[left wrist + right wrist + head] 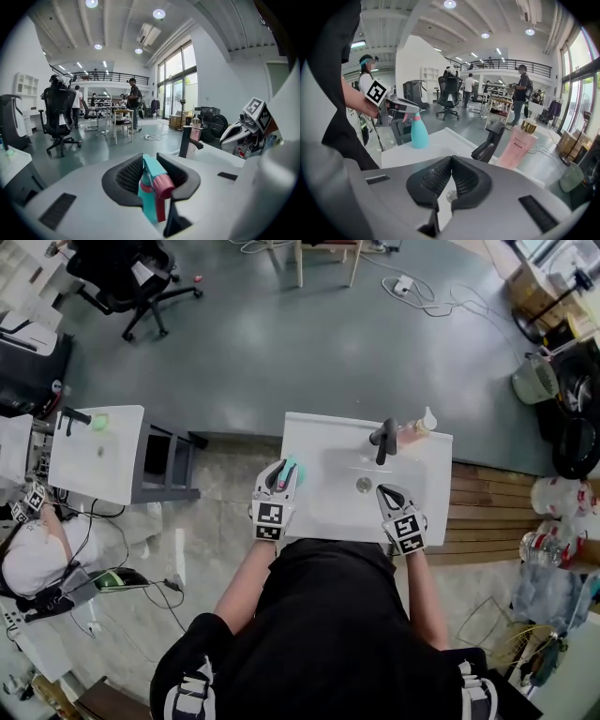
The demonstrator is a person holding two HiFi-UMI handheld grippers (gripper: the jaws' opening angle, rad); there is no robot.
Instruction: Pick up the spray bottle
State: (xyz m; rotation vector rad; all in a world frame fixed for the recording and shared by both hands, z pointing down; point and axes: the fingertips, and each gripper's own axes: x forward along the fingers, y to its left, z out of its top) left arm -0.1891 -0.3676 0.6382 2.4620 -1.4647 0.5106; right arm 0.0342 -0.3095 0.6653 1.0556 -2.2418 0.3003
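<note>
Left gripper view: left gripper (pixel 150 159) clamps the spray bottle (pixel 149 201); right gripper (pixel 452 158) sits closed.

Faucet (pixel 382 439) and pink bottle (pixel 413 428) stand beyond the right gripper (pixel 385 491).

- White washbasin (pixel 309 437), with a metal drain (pixel 364 485) at its middle.
- Black faucet (pixel 384 439) on the washbasin's far rim.
- Pink pump bottle (pixel 417 426) at the washbasin's far right corner.
- Black office chair (pixel 127 277) well apart from the washbasin.
</note>
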